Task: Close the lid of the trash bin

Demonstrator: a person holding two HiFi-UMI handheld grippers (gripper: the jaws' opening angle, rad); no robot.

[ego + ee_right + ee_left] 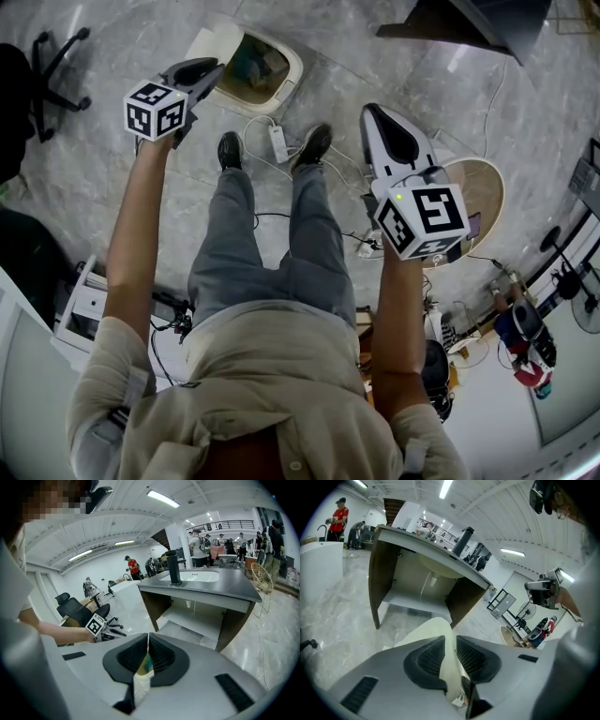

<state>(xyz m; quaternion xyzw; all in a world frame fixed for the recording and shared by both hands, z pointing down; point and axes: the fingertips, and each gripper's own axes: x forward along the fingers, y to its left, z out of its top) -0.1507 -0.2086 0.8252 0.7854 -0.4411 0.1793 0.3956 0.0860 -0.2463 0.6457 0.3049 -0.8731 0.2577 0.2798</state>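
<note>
A cream trash bin [284, 86] stands on the floor ahead of the person's feet, its lid [211, 41] raised at the bin's left side. My left gripper [217, 67] hovers right at the lid. In the left gripper view the cream lid [433, 632] shows through the narrow gap of my left gripper [450, 641], whose pads stand apart, and I cannot tell if they touch it. My right gripper [367, 112] is held to the right of the bin, apart from it. In its own view my right gripper [148, 639] has its tips together, with the bin [140, 684] below.
A power strip [278, 142] with cables lies between the shoes [230, 150]. An office chair [47, 66] stands at the far left, a round wooden table [486, 192] at the right. A dark desk with a basin [201, 585] stands beyond the bin. People work far off.
</note>
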